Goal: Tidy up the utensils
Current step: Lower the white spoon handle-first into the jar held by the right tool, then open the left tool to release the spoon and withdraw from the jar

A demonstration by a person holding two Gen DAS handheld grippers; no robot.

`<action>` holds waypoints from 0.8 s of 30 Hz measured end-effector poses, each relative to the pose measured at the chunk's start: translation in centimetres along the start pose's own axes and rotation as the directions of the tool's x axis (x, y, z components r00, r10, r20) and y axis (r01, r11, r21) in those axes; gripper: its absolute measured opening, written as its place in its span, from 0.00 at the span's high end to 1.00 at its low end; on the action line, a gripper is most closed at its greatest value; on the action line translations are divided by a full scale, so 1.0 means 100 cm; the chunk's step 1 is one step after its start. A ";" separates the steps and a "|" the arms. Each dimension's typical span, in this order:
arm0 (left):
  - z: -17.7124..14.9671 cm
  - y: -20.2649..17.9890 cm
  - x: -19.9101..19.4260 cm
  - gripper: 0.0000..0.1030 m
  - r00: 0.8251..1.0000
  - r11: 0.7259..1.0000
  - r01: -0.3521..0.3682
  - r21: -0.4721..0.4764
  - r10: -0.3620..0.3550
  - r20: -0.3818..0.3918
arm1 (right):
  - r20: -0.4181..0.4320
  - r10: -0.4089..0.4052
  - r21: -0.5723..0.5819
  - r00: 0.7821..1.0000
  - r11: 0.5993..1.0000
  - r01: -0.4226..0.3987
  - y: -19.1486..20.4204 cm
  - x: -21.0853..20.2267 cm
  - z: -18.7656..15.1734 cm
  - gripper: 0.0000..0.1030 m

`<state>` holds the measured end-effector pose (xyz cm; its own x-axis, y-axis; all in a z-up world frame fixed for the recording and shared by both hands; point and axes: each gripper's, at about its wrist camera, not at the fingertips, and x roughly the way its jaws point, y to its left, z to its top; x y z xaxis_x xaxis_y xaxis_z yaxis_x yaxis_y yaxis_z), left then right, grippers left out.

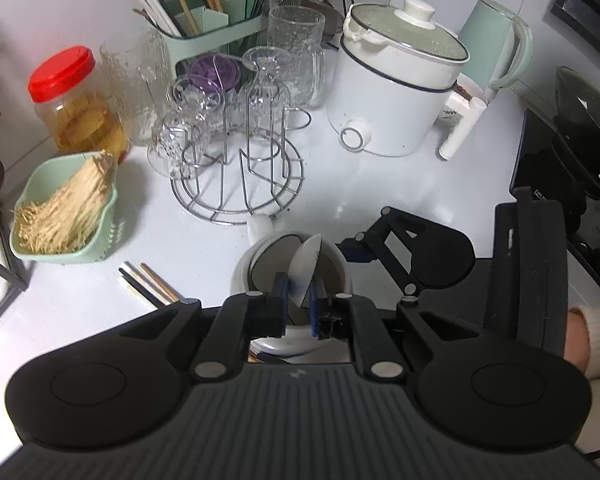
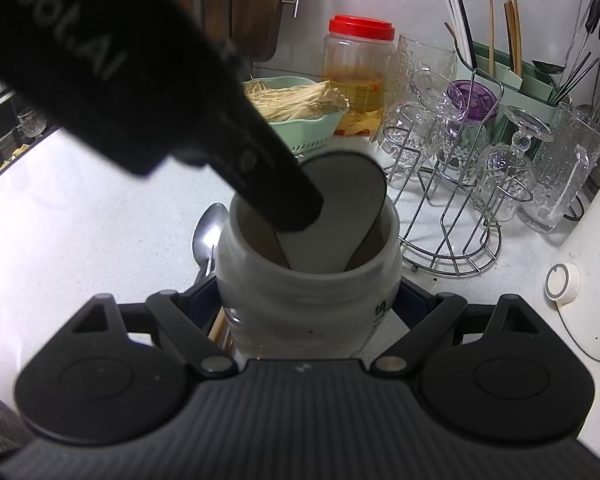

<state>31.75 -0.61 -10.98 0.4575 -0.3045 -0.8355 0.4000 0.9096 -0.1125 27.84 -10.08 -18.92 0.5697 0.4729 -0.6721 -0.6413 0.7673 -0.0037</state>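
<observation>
White speckled countertop [image 1: 380, 192]: left gripper [image 1: 300, 308] pinches white rice paddle [image 1: 306, 264]; right gripper [image 2: 308, 300] clamps white jar [image 2: 300, 300].

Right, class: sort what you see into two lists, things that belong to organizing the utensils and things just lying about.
Belonging to the job:
left gripper
white spoon
white jar
right gripper
loose chopsticks
metal spoon
green utensil holder

Just lying about:
red-lidded jar
glass rack
electric pot
basket of mushrooms

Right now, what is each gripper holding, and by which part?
Left gripper pinches the white rice paddle by its blade edge, above the jar. Right gripper clamps the white jar by its sides.
</observation>
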 end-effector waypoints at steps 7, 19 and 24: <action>0.006 0.005 0.010 0.87 0.999 1.000 0.025 -0.010 -0.025 -0.036 | 0.000 -0.001 0.003 1.000 1.000 0.001 0.001 -0.001 -0.001 0.11; 0.008 0.014 0.000 0.71 1.000 0.994 0.023 -0.111 -0.023 0.005 | 0.011 -0.019 0.030 1.000 0.999 0.018 0.002 -0.002 -0.004 0.11; 0.006 0.014 -0.019 0.67 0.997 0.990 0.016 -0.140 -0.006 0.075 | 0.011 -0.020 0.030 1.000 0.999 0.020 0.003 -0.002 -0.004 0.11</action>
<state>31.95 1.10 -9.19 0.5136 -0.3301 -0.7920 0.2920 0.9352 -0.2004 27.34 -10.12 -19.04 0.5881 0.4625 -0.6635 -0.6143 0.7891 0.0055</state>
